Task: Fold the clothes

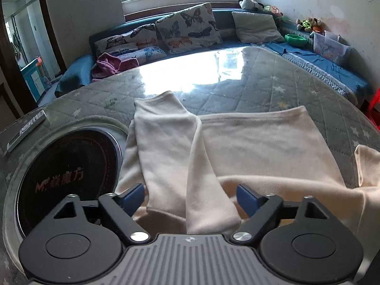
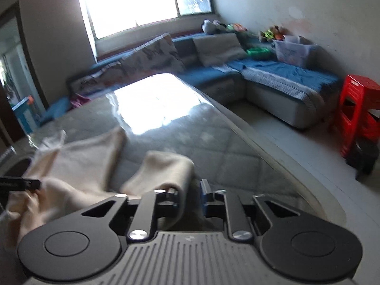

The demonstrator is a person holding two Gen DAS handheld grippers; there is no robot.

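A cream long-sleeved garment (image 1: 261, 147) lies spread on the quilted grey table cover (image 1: 261, 90). One sleeve (image 1: 166, 147) is folded across its left part and runs between the blue pads of my left gripper (image 1: 190, 198), which is open wide above it. In the right wrist view my right gripper (image 2: 190, 196) is shut on the other sleeve (image 2: 166, 168) and holds it a little above the table. The garment's body (image 2: 83, 156) lies to its left. The view is blurred.
A round black induction cooker (image 1: 68, 171) is set in the table at the left, with a remote (image 1: 26, 130) behind it. A blue sofa with butterfly cushions (image 1: 187, 26) runs along the back and right. A red stool (image 2: 358, 116) stands on the floor at the right.
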